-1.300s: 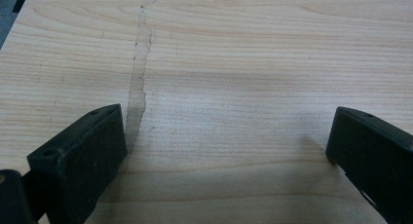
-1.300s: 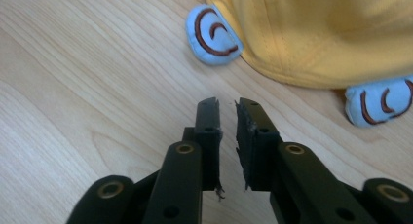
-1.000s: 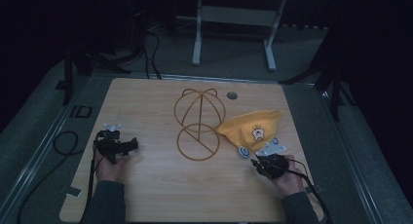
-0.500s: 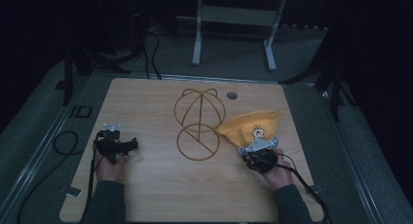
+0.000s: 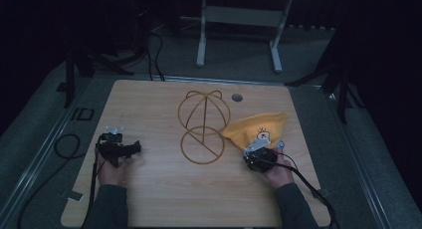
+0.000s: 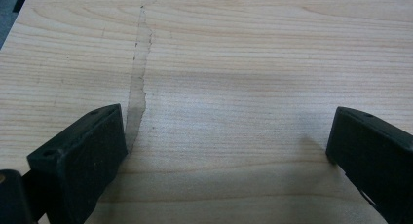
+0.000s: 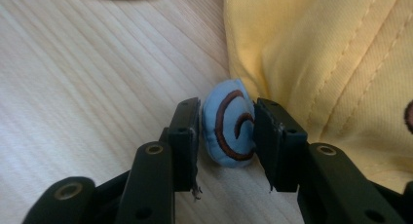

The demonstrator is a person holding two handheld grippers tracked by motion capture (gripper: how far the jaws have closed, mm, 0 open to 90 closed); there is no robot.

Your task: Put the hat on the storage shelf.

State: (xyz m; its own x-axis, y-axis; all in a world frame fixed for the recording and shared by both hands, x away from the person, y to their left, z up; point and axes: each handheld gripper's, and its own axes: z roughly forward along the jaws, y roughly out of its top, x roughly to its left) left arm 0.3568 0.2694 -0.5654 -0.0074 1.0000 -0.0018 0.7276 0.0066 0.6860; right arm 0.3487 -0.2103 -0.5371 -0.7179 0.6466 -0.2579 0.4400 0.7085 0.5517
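Since the earlier frames, we see that the right gripper (image 5: 260, 157) has travelled from the table's near right toward the yellow hat (image 5: 254, 130) and now sits at the hat's near edge; the left gripper (image 5: 118, 149) has kept its place on the left side of the table (image 5: 149, 199).

In the right gripper view, we find the right gripper (image 7: 228, 131) clamped on a small blue padded ear (image 7: 229, 121) that bears a brown spiral. One jaw presses each flat side of the ear. The ear adjoins the edge of the yellow hat (image 7: 321, 63), whose fabric spreads up and to the right of the jaws. The ear rests low, at or just above the wood; we cannot tell whether it touches the table (image 7: 97, 78).

In the high view, the yellow hat lies flat on the right part of the table, just beside the gold wire stand (image 5: 204, 127). The stand consists of a round base ring and an upright dome of hoops, and it occupies the table's middle.

In the left gripper view, the left gripper (image 6: 226, 141) has its jaws wide apart, with bare wood (image 6: 234, 63) between them. A person's hand (image 5: 113, 171) holds it well apart from the hat and stand.
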